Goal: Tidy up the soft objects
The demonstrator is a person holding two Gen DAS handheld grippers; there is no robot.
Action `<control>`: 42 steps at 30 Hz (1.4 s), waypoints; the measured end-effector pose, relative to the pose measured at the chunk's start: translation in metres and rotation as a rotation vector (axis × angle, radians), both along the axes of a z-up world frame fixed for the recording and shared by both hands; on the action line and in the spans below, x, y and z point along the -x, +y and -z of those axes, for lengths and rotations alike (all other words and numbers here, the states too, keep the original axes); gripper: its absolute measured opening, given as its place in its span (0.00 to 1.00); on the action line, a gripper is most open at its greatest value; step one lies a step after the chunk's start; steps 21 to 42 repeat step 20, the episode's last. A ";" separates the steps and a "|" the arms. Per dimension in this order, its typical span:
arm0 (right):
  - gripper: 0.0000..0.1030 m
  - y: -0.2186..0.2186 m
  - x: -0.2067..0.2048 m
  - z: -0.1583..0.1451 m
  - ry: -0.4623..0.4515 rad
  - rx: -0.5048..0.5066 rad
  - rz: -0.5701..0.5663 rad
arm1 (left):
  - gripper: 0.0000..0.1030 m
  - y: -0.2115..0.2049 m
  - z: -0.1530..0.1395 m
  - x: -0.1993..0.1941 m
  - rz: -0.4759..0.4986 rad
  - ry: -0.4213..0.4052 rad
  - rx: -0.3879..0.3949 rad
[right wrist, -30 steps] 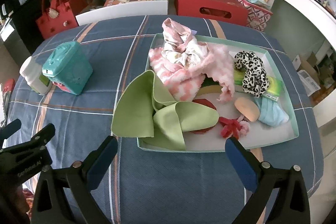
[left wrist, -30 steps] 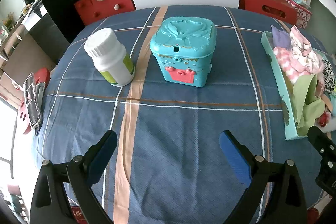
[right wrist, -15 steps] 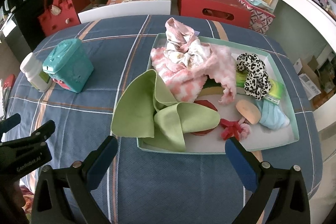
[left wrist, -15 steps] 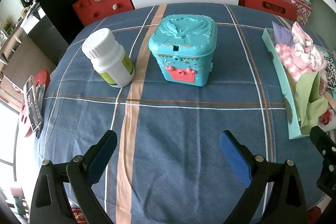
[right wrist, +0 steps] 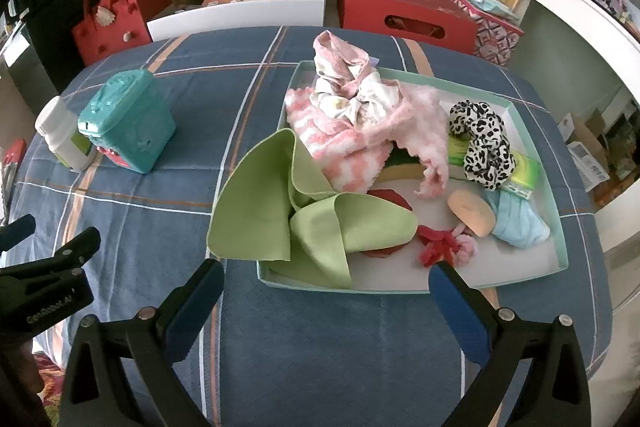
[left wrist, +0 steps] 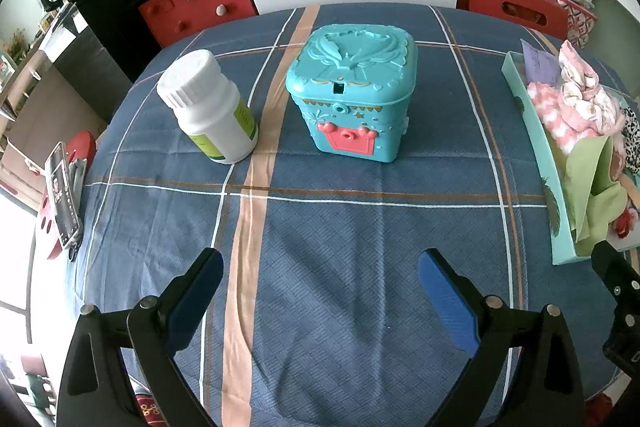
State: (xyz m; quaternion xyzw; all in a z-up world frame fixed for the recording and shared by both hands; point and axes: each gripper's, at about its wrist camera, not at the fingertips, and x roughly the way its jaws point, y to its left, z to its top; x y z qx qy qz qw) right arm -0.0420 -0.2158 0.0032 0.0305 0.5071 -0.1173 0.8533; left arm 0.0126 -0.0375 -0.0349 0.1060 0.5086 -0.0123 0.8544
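Both my tools hover wide and empty: the right tool (right wrist: 326,287) just short of the tray (right wrist: 558,227), its green cloth (right wrist: 280,223) nearest. Left tool (left wrist: 320,279) faces the teal box (left wrist: 352,95), well apart.

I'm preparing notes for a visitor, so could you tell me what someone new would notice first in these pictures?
First, the shallow tray heaped with soft things: a green cloth spilling over its near-left rim, a pink fuzzy cloth and a leopard-print scrunchie. To its left on the blue plaid tablecloth stand a turquoise toy box and a white bottle. Both grippers hang open, empty.
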 end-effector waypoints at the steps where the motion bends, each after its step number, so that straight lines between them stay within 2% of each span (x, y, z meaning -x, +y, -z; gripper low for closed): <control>1: 1.00 0.000 0.000 0.000 0.000 0.000 -0.001 | 0.95 0.000 0.000 0.000 0.000 0.000 0.000; 42: 1.00 -0.007 0.001 0.000 0.001 0.016 0.017 | 0.95 0.003 -0.004 0.001 -0.005 -0.016 0.018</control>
